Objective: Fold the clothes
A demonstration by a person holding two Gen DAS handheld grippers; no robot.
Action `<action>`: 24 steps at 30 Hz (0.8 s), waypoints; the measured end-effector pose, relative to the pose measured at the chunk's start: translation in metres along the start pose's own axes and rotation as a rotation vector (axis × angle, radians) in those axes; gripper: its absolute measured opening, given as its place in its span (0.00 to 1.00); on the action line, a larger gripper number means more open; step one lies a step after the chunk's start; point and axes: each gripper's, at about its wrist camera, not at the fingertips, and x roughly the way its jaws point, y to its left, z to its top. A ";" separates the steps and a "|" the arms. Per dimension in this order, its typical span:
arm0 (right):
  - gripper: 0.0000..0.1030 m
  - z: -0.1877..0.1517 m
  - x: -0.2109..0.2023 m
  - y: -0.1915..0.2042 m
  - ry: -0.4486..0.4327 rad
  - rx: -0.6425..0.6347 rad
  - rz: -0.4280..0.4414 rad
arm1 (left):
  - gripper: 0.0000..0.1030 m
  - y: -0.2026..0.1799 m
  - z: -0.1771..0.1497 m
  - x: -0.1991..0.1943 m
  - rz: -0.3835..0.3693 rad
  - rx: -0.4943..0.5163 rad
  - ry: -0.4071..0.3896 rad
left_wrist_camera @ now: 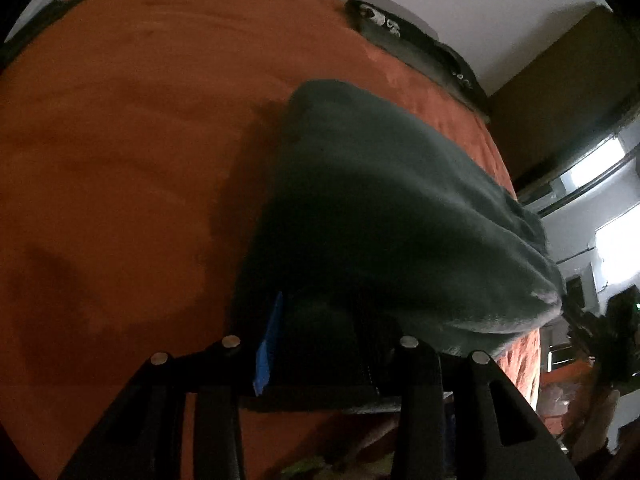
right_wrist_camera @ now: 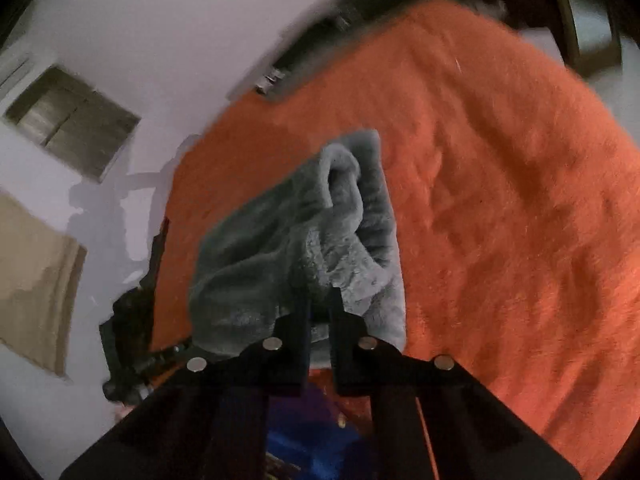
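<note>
A dark grey fleece garment (left_wrist_camera: 400, 208) is raised off the orange blanket (left_wrist_camera: 120, 140) and throws a shadow on it. In the left wrist view it is draped over my left gripper (left_wrist_camera: 320, 320). A thick wad of it sits between the fingers and the fingertips are hidden; only the blue-taped finger (left_wrist_camera: 268, 344) shows. In the right wrist view the same garment (right_wrist_camera: 280, 240) bunches into a fold just ahead of my right gripper (right_wrist_camera: 320, 300). That gripper's fingers stand close together, pinching the cloth's edge above the orange blanket (right_wrist_camera: 500, 200).
The blanket covers a bed. A dark strip (left_wrist_camera: 420, 48) runs along its far edge against a white wall. A brown cabinet (left_wrist_camera: 560, 80) and bright windows (left_wrist_camera: 600, 168) lie to the right. The right wrist view shows a wall niche (right_wrist_camera: 72, 124) and black hardware (right_wrist_camera: 128, 340) by the bed's edge.
</note>
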 end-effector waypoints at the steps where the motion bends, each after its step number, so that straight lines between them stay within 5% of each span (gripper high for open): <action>1: 0.06 -0.005 0.010 -0.006 0.042 0.011 -0.033 | 0.41 -0.003 0.000 0.001 0.014 0.012 0.007; 6: 0.06 -0.021 0.016 -0.031 0.087 0.123 -0.047 | 0.41 -0.001 0.010 -0.024 0.006 0.019 0.040; 10: 0.09 -0.003 -0.023 -0.018 0.022 0.096 -0.167 | 0.40 -0.028 0.042 -0.075 0.024 0.044 -0.102; 13: 0.11 0.020 -0.041 0.018 -0.081 0.030 -0.085 | 0.41 -0.061 0.069 -0.085 -0.004 0.087 -0.141; 16: 0.15 0.043 -0.005 0.063 -0.055 -0.075 0.045 | 0.52 -0.094 0.082 -0.064 -0.123 0.101 -0.175; 18: 0.15 0.055 0.034 0.091 -0.011 -0.151 0.079 | 0.55 -0.104 0.076 -0.037 -0.109 0.105 -0.188; 20: 0.15 0.053 0.076 0.101 0.039 -0.212 0.050 | 0.56 -0.103 0.064 -0.001 -0.038 0.124 -0.187; 22: 0.15 0.050 0.112 0.099 0.052 -0.255 -0.068 | 0.55 -0.096 0.052 0.037 0.060 0.141 -0.161; 24: 0.00 0.044 0.135 0.071 0.051 -0.226 -0.165 | 0.55 -0.076 0.034 0.070 0.096 0.159 -0.125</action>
